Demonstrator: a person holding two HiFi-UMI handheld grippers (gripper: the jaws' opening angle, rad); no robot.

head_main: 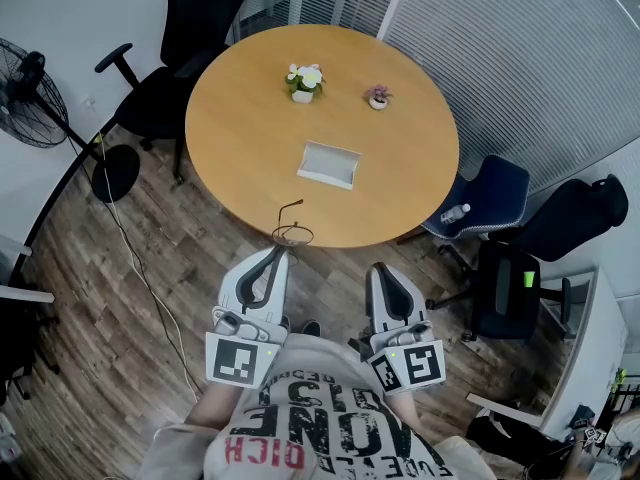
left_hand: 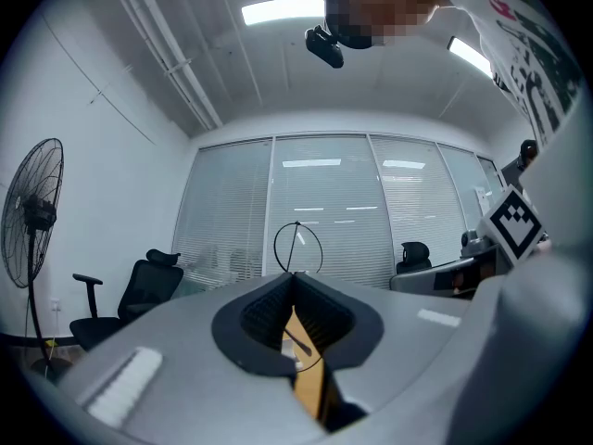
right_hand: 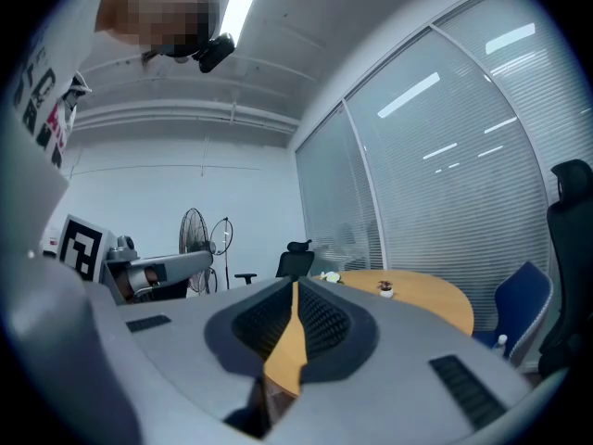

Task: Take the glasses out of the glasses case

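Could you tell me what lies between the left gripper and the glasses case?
Head view: the glasses, clamped in the left gripper, then bare table to the glasses case.

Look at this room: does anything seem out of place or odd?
Two small things. A thin wire pair of glasses pokes out of the shut left gripper, near the table edge, while the white case lies mid-table without them. And a bottle lies on a blue chair beside the table.
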